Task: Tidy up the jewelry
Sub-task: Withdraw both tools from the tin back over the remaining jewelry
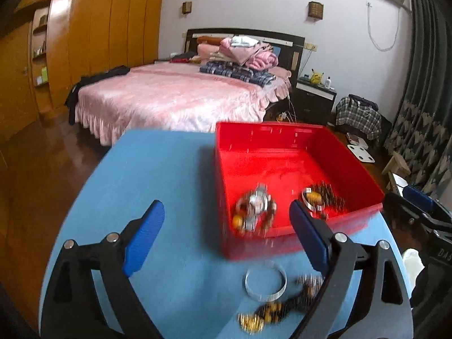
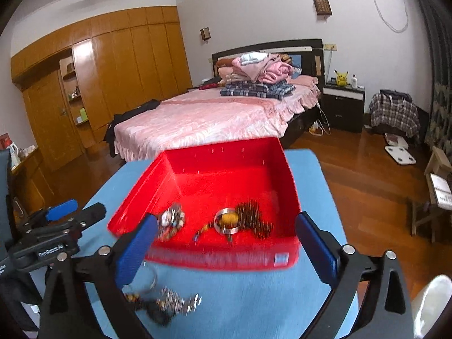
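Observation:
A red plastic bin (image 1: 282,144) (image 2: 226,166) stands on a blue table (image 1: 158,175) (image 2: 254,296). Inside lie a watch with beaded bracelets (image 1: 255,210) (image 2: 171,220) and a silver bangle with dark beads (image 1: 319,196) (image 2: 240,220). On the table in front of the bin lie a silver bangle (image 1: 265,281) and beaded jewelry (image 1: 282,308) (image 2: 166,302). My left gripper (image 1: 226,234) is open and empty above the table, left of this pile. My right gripper (image 2: 223,248) is open and empty over the bin's near wall.
The table's edges drop to a wooden floor (image 2: 367,169). A pink bed (image 1: 175,99) stands behind, with a nightstand (image 1: 313,99) beside it. The left gripper shows in the right wrist view (image 2: 56,226), the right gripper in the left wrist view (image 1: 418,212).

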